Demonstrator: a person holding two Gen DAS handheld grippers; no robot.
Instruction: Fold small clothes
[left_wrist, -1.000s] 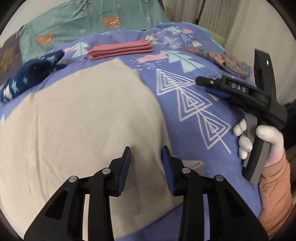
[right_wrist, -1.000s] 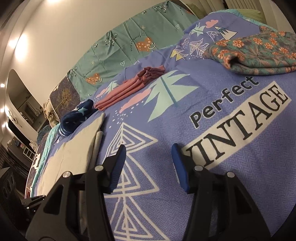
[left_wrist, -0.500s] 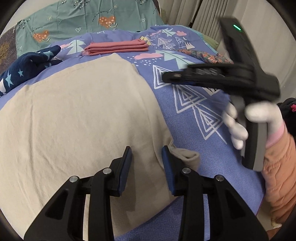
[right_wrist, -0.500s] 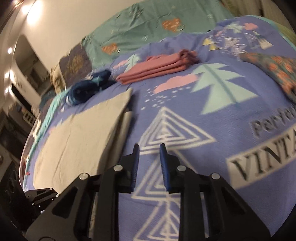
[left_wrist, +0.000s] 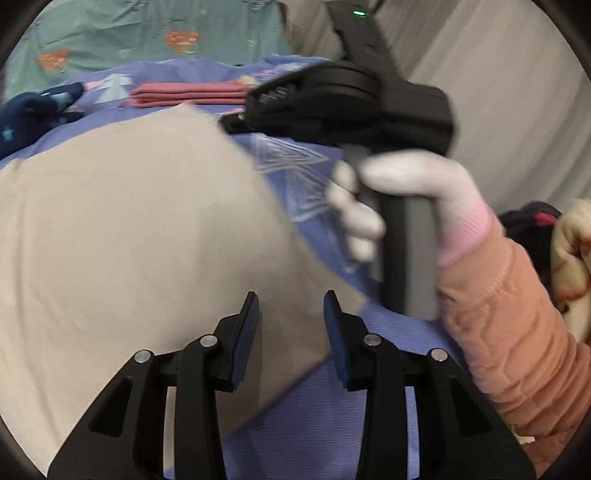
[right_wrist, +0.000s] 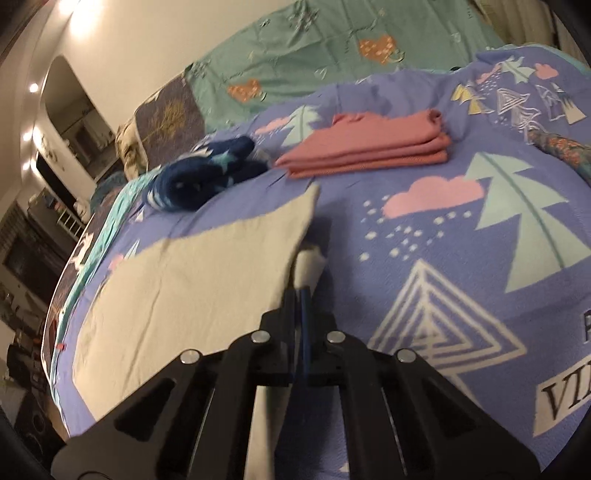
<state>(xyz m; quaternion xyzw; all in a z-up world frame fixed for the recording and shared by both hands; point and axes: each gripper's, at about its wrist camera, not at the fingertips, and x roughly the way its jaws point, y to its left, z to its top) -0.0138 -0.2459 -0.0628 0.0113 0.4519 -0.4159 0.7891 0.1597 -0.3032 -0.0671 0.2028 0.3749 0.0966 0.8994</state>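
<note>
A beige cloth (left_wrist: 129, 229) lies flat on the purple patterned blanket (left_wrist: 314, 424). My left gripper (left_wrist: 290, 295) hovers open over the cloth's near right corner, and nothing is pinched between its pads. My right gripper (left_wrist: 229, 123), held by a white-gloved hand (left_wrist: 424, 177), reaches the cloth's far right edge. In the right wrist view the right gripper (right_wrist: 299, 291) has its jaws together, and the edge of the beige cloth (right_wrist: 192, 280) runs up into the tips, slightly lifted.
A folded pink garment (right_wrist: 369, 147) and a crumpled navy star-print garment (right_wrist: 199, 181) lie beyond the beige cloth. A floral garment (right_wrist: 565, 147) sits at the right edge. Green bedding (right_wrist: 332, 55) is behind. An orange sleeve (left_wrist: 509, 314) crosses the left wrist view's right side.
My right gripper swung left across the blanket to the beige cloth's edge and its jaws closed there. The left gripper tilted a little but stayed over the same corner.
</note>
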